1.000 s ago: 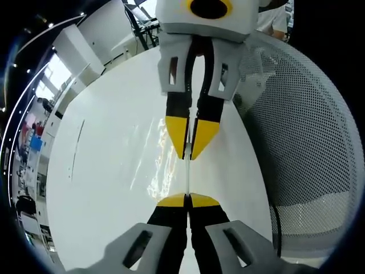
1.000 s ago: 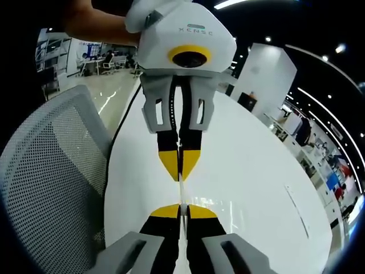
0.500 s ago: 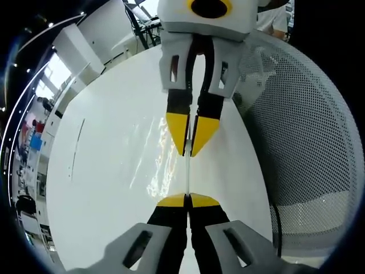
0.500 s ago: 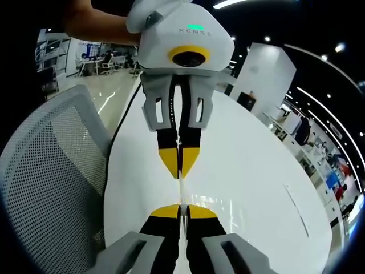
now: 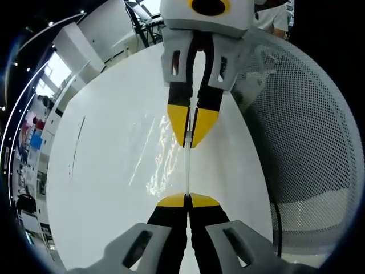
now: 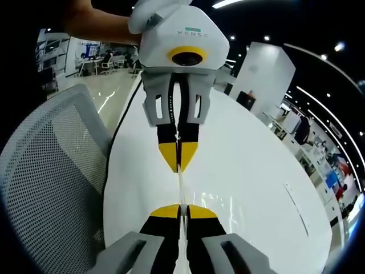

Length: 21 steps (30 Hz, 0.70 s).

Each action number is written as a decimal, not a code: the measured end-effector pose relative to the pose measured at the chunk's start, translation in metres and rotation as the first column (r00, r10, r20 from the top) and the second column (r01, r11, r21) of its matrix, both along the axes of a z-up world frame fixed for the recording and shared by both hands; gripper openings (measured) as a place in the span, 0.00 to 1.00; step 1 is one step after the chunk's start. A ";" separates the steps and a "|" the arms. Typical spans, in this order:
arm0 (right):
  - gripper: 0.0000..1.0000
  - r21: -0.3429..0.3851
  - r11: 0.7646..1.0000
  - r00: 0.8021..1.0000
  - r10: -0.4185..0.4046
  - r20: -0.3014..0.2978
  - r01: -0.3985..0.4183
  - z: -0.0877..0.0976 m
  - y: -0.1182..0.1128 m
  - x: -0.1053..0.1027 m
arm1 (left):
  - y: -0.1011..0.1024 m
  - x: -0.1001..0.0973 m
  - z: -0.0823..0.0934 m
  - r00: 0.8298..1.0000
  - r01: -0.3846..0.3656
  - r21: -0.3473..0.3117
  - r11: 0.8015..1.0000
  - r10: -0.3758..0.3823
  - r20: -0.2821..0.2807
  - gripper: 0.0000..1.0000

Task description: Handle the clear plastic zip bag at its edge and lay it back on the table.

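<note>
The white table [image 5: 108, 188] lies bare across the left and centre of the left gripper view, open for passage. A mesh chair back [image 5: 302, 142] crowds the right side, close against the table edge. In the right gripper view the same chair [image 6: 51, 188] blocks the lower left; table [image 6: 256, 188] at right is open.

Bright, sharp, ceiling-light glare on white table [image 5: 102, 188]

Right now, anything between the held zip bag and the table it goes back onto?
Nothing visible. The zip bag is stretched edge-on between the left gripper and right gripper, both shut on it, over bare white table.
</note>
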State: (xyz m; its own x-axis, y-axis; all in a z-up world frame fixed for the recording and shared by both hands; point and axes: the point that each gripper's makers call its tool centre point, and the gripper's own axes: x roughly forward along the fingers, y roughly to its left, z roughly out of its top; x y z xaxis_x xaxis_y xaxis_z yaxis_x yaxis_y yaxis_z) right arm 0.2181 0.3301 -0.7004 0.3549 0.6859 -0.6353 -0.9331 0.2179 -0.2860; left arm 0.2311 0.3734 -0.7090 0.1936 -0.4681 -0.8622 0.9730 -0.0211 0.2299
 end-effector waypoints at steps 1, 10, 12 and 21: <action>0.00 0.000 1.000 1.000 0.000 0.000 0.000 0.000 0.000 0.000 | 0.000 0.000 0.000 1.000 0.000 0.001 1.000 0.000 0.000 0.00; 0.00 0.000 1.000 1.000 0.000 -0.001 0.000 0.000 -0.001 -0.001 | 0.000 -0.001 0.000 1.000 -0.001 0.002 1.000 0.001 -0.004 0.00; 0.00 0.000 1.000 1.000 0.000 -0.001 0.000 0.000 -0.001 -0.001 | 0.000 -0.002 0.000 1.000 -0.002 0.004 1.000 0.002 -0.003 0.00; 0.00 -0.001 1.000 1.000 -0.001 -0.001 0.001 0.000 -0.001 -0.001 | 0.001 -0.001 0.000 1.000 -0.009 0.004 1.000 0.009 -0.004 0.00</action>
State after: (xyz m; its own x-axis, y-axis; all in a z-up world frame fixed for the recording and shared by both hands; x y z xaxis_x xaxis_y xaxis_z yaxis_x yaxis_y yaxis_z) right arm 0.2172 0.3289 -0.7008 0.3546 0.6852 -0.6362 -0.9333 0.2185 -0.2849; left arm 0.2298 0.3749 -0.7092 0.1940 -0.4628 -0.8649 0.9741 -0.0135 0.2258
